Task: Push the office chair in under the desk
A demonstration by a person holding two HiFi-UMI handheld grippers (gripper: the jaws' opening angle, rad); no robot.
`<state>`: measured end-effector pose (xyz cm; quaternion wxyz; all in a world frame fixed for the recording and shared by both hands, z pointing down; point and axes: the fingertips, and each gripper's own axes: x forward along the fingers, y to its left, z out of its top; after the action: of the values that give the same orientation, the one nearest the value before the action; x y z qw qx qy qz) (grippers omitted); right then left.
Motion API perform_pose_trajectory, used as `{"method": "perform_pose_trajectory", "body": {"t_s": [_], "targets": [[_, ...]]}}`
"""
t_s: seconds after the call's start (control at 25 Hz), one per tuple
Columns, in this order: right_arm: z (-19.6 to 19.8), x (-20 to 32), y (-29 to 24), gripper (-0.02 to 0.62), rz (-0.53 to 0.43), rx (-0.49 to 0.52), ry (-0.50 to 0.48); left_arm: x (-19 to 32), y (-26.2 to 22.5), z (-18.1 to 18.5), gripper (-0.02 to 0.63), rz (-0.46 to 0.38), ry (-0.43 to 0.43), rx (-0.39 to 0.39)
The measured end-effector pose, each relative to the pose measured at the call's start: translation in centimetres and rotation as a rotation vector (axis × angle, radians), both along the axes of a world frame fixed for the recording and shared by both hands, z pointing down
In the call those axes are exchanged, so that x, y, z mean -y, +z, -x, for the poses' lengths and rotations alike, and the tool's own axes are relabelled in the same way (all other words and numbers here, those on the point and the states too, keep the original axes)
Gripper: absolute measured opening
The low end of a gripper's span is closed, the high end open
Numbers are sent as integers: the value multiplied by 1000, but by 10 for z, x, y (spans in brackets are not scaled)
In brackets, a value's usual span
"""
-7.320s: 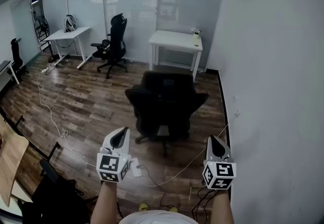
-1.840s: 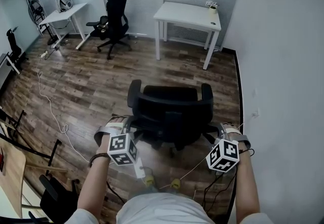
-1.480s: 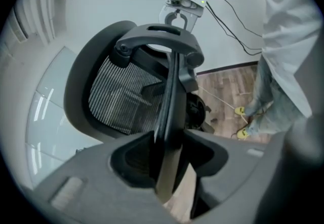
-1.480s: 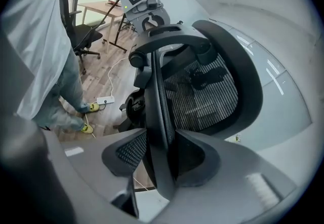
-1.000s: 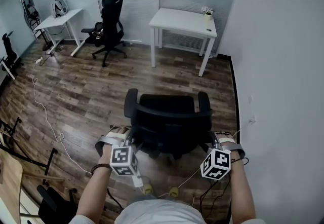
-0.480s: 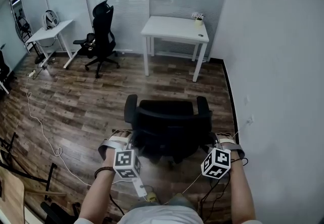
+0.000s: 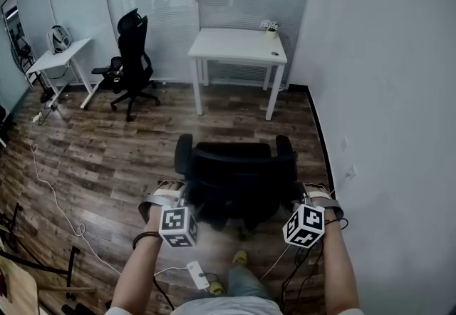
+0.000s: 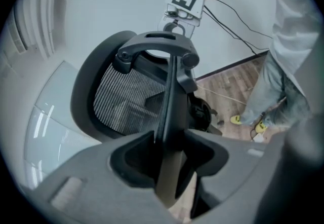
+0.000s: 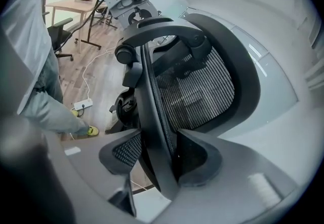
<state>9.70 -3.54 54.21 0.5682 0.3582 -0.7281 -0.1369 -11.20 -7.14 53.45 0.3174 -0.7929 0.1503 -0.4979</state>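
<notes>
The black mesh-backed office chair [image 7: 235, 178] stands on the wood floor just in front of me, its back towards me. The white desk [image 7: 239, 45] is further ahead against the glass wall, with open floor between it and the chair. My left gripper [image 7: 184, 196] is shut on the left rim of the chair back; in the left gripper view the rim [image 8: 169, 116] runs straight between the jaws of the left gripper [image 8: 169, 149]. My right gripper [image 7: 298, 196] holds the right rim [image 9: 152, 116]; its jaws are opening, with the rim still filling the gap in the right gripper [image 9: 157, 152].
A small plant [image 7: 269, 25] sits at the desk's far right corner. The white wall [image 7: 385, 93] runs close along the right. A second black chair [image 7: 128, 57] and another white desk [image 7: 60, 57] stand at the back left. A power strip [image 7: 197, 274] and cables lie by my feet.
The chair and I have moved forward across the floor towards the desk; the power strip has slipped back to my feet. Both grippers stay on the chair back.
</notes>
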Motion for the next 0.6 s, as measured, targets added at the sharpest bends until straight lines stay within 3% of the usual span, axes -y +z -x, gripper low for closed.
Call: {"method": "perform_pose_trajectory", "body": {"t_s": [0.6], "targets": [[-45,167,-2,201,1,6,-44,162,-2,-44,183,-9,-34,-7]]}}
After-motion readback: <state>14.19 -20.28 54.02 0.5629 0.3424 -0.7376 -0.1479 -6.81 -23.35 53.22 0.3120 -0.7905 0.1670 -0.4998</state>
